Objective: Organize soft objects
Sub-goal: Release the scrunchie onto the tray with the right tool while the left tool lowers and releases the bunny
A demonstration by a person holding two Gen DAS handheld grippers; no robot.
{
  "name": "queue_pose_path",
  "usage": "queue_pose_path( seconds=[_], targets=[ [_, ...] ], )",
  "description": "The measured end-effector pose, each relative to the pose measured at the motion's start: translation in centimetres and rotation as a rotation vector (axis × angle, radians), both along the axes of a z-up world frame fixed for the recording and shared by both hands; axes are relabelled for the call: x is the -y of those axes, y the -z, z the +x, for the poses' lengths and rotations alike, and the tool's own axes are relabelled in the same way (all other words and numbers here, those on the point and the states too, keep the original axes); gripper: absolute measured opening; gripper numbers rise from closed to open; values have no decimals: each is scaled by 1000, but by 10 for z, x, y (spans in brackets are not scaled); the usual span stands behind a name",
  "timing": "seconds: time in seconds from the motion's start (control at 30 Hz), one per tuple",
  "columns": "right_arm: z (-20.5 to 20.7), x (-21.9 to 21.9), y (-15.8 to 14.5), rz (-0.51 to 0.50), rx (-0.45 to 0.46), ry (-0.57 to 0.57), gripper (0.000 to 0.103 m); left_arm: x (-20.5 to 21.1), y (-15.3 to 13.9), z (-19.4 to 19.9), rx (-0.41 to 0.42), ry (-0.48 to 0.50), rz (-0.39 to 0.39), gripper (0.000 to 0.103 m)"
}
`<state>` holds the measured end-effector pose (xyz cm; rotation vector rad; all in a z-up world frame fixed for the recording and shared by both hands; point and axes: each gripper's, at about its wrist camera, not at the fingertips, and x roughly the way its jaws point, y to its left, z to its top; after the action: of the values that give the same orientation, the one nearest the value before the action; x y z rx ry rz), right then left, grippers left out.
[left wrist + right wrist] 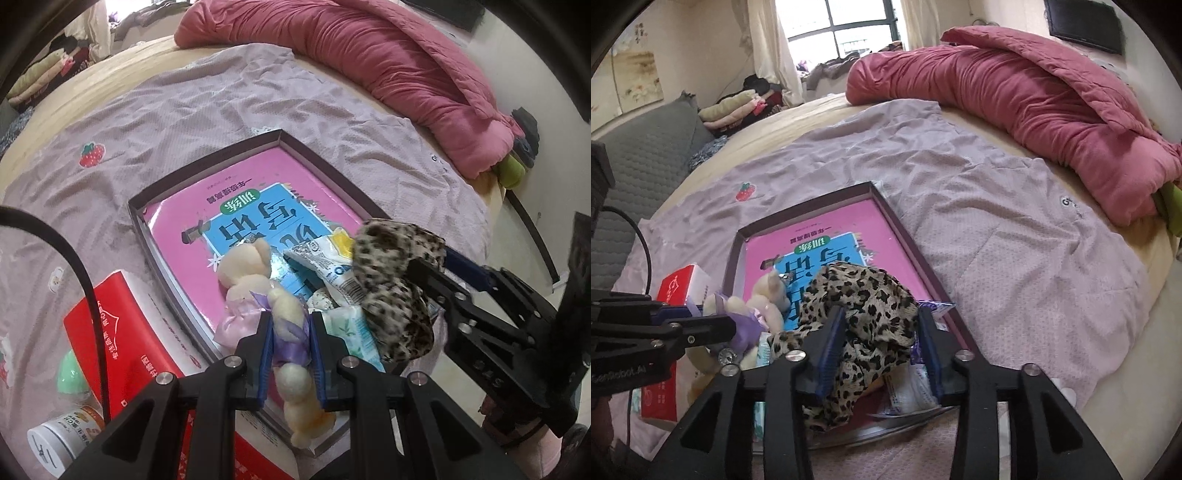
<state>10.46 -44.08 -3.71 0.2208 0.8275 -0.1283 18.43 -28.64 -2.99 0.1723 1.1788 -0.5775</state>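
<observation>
Left gripper clamps cream plush toy (lilac ribbon); right gripper parted around leopard-print cloth

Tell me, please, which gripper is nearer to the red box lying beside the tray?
Left. The left gripper, shut on the plush toy, hangs at the tray's near corner, right beside the red box. The right gripper sits farther over, across the tray, around the leopard-print cloth.

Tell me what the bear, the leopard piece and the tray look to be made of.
Bear: cream plush, fuzzy pile, with a satiny purple ribbon. Leopard piece: thin printed fabric, seemingly matte; it drapes and bunches in soft folds. Tray: looks like stiff cardboard, with thin straight walls, dark outside and pale inside.
</observation>
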Motion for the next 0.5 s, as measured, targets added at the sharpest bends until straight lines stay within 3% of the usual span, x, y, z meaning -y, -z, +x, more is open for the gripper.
queue_pose_path(
  seconds=[0.13, 0.5],
  targets=[
    [-4, 0, -5, -13, 27, 4, 56, -3, 5, 5, -12, -14, -12, 19],
    [-19, 11, -18, -16, 59, 28, 58, -1, 5, 10, -26, -1, -39, 19]
  ],
)
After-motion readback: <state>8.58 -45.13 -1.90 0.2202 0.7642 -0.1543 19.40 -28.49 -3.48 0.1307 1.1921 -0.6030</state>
